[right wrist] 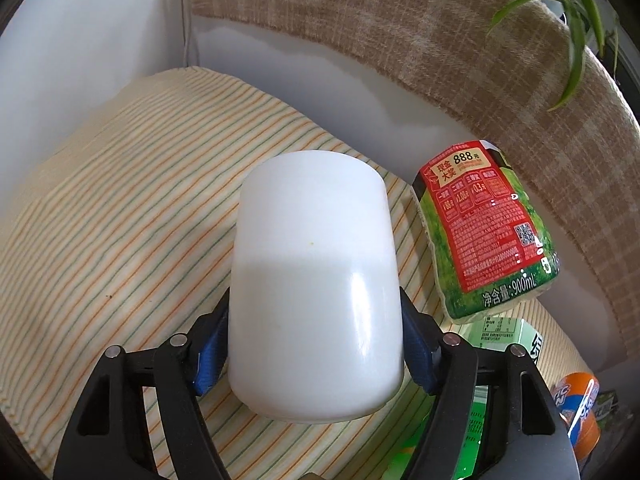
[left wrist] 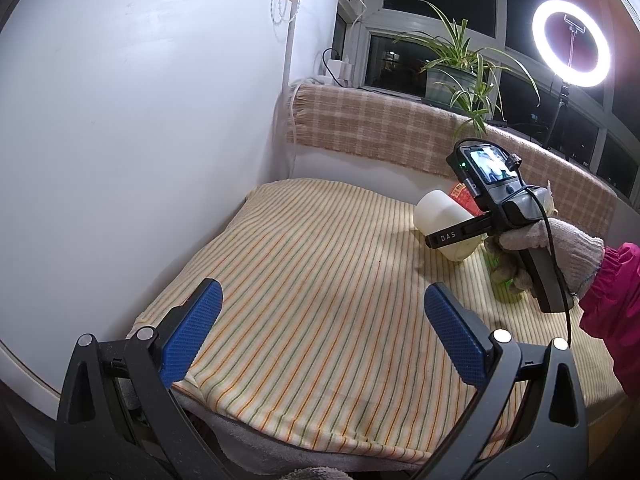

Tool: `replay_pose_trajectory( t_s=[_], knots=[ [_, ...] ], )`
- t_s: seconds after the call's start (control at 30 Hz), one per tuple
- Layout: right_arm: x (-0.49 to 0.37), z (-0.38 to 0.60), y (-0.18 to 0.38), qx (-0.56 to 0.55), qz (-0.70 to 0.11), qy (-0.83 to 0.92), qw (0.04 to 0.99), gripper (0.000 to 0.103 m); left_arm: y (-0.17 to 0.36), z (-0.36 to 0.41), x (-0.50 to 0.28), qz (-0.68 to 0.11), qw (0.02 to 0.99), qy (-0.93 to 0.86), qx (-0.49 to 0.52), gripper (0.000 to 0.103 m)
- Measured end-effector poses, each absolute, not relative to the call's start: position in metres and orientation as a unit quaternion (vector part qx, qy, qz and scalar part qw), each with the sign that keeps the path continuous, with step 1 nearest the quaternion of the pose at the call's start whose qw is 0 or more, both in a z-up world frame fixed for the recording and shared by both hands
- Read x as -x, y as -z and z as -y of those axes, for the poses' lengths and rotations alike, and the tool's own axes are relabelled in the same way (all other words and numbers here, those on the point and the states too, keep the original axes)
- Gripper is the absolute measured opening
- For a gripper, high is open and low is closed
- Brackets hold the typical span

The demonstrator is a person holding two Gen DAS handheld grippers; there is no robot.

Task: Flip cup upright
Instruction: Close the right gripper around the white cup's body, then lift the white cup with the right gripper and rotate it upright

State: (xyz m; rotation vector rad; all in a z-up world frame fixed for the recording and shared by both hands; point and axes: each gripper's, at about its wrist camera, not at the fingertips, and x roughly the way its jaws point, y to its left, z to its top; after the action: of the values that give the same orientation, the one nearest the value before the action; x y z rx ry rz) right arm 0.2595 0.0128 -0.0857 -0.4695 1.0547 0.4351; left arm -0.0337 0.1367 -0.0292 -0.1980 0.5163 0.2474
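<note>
A plain white cup [right wrist: 314,292] is clamped between the blue pads of my right gripper [right wrist: 316,344]. Its closed base points away from the camera and its rim is toward me, near the striped cloth [right wrist: 120,184]. In the left wrist view the cup [left wrist: 444,224] shows tilted at the far right of the cloth, held by the right gripper [left wrist: 452,236] in a gloved hand. My left gripper [left wrist: 320,332] is open and empty, low over the near part of the cloth [left wrist: 300,264], well apart from the cup.
A bottle with a red and green label [right wrist: 484,228] lies just right of the cup. A green carton [right wrist: 504,336] and an orange can [right wrist: 580,404] sit at lower right. A white wall [left wrist: 140,120] is left, with a plaid-covered ledge [left wrist: 380,128], plant [left wrist: 456,68] and ring light [left wrist: 572,44] behind.
</note>
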Motion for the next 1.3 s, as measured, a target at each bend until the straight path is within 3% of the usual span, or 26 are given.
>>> replay_pose_trajectory(
  t_s=[0.33,0.7,1.3],
  knots=[
    [-0.232,0.003,0.053,0.165,-0.465,-0.241,0.836,0.073,0.029,-0.133,0.031,-0.251,0.956,-0.12,0.093,0.103],
    [-0.155,0.072,0.004,0.019,-0.43,-0.274,0.86,0.073,0.03,-0.117,0.021,-0.248,0.96,-0.092,0.09,0.103],
    [-0.085,0.193,0.063,-0.23,-0.475,-0.166,0.833,0.073,0.041,-0.059,0.001,-0.271,0.959,-0.018,0.08,0.103]
  ],
)
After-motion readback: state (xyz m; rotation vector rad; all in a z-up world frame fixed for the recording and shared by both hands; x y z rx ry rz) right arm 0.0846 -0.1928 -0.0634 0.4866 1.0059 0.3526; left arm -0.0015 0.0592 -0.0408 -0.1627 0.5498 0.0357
